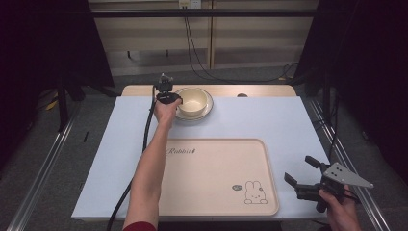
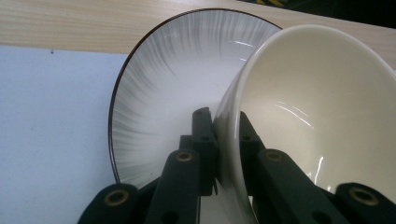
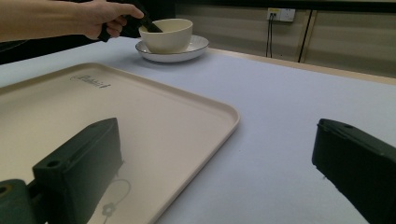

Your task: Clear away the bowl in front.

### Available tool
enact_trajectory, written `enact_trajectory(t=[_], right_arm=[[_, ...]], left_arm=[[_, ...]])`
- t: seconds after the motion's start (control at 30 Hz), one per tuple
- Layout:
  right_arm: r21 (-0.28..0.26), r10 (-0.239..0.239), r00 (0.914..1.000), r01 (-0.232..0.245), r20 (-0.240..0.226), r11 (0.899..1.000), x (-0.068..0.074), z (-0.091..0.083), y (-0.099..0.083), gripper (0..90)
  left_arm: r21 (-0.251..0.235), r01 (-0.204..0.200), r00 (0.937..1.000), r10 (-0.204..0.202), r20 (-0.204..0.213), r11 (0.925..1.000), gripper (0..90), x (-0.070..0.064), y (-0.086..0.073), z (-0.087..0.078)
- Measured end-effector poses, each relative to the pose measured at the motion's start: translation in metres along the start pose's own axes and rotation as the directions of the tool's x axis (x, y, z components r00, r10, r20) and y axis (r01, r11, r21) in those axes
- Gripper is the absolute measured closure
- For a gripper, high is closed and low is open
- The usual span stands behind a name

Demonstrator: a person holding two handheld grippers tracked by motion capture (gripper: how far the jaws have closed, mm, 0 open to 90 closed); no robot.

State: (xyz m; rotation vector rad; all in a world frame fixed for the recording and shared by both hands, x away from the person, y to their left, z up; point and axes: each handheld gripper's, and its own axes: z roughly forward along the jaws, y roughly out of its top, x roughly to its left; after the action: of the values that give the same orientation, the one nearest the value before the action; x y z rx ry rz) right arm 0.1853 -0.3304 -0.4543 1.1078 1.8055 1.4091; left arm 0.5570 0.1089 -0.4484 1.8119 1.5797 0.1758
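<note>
My left gripper's fingers are clamping the near wall of the cream, round, glossy ceramic bowl, one black finger outside the wall and the other inside it, as the left gripper view is showing. My right gripper's fingers are standing wide apart with nothing between them.

I am taking the large cream rectangular plastic tray, the one with a rabbit drawing in its corner, as my landmark. It is lying on the pale blue tabletop, which is reaching out past the tray on every side. Beyond the tray's far edge, near its left corner, the white shallow plate with a dark rim and grey streaks is resting on the tabletop, well apart from the tray. The bowl is sitting on that plate. My left gripper is reaching over the tray's left part to the bowl's left side. My right gripper is hovering just beside the tray's near right corner, off the tray.
</note>
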Motion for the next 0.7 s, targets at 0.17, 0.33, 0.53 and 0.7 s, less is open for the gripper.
enact_trajectory(t=[0.17,0.33,0.53,0.7], right_arm=[[-0.009,0.008,0.9999,-0.008,0.007,1.000,0.000,0.000,0.000,1.1],[-0.008,0.006,1.0000,-0.006,-0.005,1.000,0.000,0.000,0.000,1.0],[-0.006,0.011,0.9999,-0.011,-0.008,1.000,0.000,0.000,0.001,1.0],[-0.008,0.010,0.9999,-0.010,0.000,1.000,0.000,0.000,0.000,1.0]], left_arm=[[-0.006,0.018,0.9997,-0.018,0.015,0.9998,83.5,0.001,0.003,-0.005],[-0.012,0.014,0.9997,-0.014,0.020,0.9998,83.5,0.003,0.005,-0.013],[-0.031,0.006,0.9992,-0.005,0.040,0.9995,83.6,0.003,0.008,-0.023],[-0.037,-0.015,0.9987,0.017,0.048,0.9992,83.6,0.001,0.010,-0.033]])
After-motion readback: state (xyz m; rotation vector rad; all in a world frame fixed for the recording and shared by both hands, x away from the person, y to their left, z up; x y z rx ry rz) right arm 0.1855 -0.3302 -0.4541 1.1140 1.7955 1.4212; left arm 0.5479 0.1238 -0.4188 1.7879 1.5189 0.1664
